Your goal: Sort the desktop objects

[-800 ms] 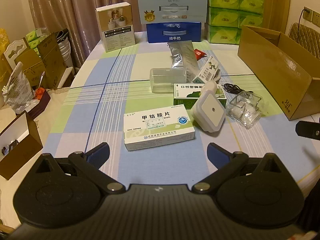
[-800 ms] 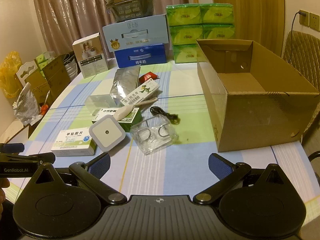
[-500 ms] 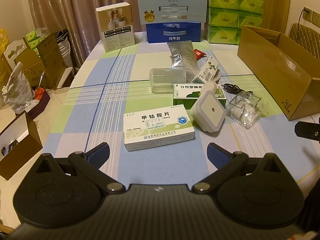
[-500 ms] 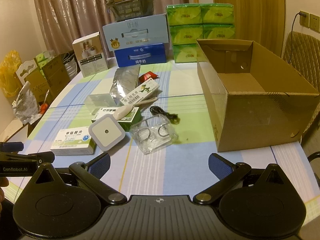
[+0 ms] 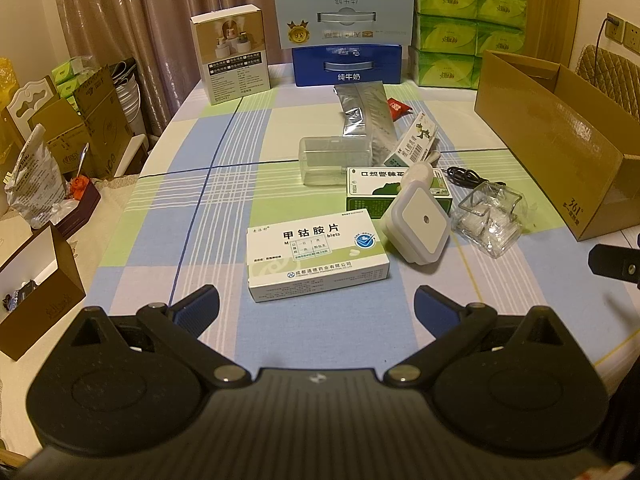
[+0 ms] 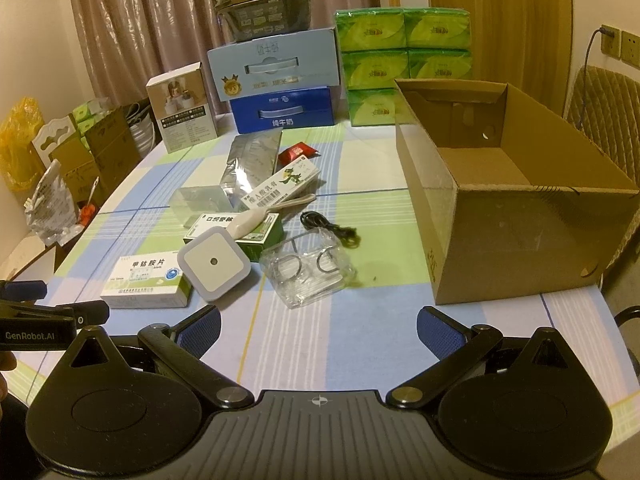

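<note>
Left gripper (image 5: 316, 304) stands spread to its full width over the near edge of the table (image 5: 168, 208), nothing between the blue pads and nothing held. Right gripper (image 6: 318, 326) is likewise wide apart and empty, above bare cloth. The items to be sorted lie in a loose cluster mid-table. From the left view, the pill box (image 5: 316, 254) sits flat at 12 o'clock, just beyond the fingertips; the night light (image 5: 418, 222) is tilted at 1 o'clock, just beside the box's right end and leaning against the green box (image 5: 368, 188). A clear case (image 5: 488, 220) lies at 2 o'clock of the pill box, with a black cable (image 5: 464, 176) behind it. Further back — a clear tub (image 5: 334, 156), a foil pouch (image 5: 364, 114), a tube box (image 5: 416, 140) and a red sachet (image 5: 398, 108). From the right view, the carton (image 6: 512, 216) stands open-topped at 1 o'clock, apart from the cluster — its interior is bare where visible. Milk cases (image 6: 280, 92) and tissue packs (image 6: 404, 60) are stacked along the far edge at 12 o'clock.
</note>
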Demonstrator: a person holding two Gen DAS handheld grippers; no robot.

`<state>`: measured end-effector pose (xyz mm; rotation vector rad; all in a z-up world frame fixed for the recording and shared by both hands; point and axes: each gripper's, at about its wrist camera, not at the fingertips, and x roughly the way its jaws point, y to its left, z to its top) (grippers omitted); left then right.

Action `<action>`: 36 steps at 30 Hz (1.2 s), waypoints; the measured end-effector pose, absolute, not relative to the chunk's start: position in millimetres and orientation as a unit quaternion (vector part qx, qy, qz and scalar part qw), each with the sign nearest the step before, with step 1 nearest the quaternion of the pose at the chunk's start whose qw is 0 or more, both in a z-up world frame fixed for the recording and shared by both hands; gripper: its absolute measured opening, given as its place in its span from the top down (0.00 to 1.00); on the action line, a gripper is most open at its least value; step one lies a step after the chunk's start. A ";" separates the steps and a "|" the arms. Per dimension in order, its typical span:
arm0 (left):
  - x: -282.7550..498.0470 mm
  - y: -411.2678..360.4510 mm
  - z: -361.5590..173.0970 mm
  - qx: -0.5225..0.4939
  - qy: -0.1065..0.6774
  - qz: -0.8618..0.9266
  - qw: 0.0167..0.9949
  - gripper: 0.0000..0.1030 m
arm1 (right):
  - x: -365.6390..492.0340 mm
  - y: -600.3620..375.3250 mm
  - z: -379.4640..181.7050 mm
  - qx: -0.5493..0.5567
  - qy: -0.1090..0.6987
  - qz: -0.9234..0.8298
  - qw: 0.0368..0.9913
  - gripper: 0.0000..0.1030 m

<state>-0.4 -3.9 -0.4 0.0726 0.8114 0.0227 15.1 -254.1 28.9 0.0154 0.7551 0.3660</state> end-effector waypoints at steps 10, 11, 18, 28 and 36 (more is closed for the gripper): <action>-0.4 -4.2 -0.8 0.034 0.394 0.012 0.918 0.01 | 15.1 -254.0 29.0 0.007 0.366 0.178 0.913 0.02; -0.5 -4.0 -0.8 0.035 0.394 0.013 0.918 0.01 | 15.0 -253.9 29.0 0.006 0.366 0.178 0.913 0.02; -0.4 -4.3 -0.8 0.034 0.394 0.013 0.918 0.01 | 14.8 -253.3 29.0 0.003 0.366 0.179 0.913 0.02; -1.5 -7.6 2.3 0.039 0.397 -0.007 0.917 0.01 | 14.3 -253.1 28.3 0.006 0.366 0.183 0.913 0.02; 7.3 2.8 12.6 0.040 0.410 -0.065 0.909 0.01 | 17.2 -248.9 35.9 -0.004 0.353 0.209 0.912 0.02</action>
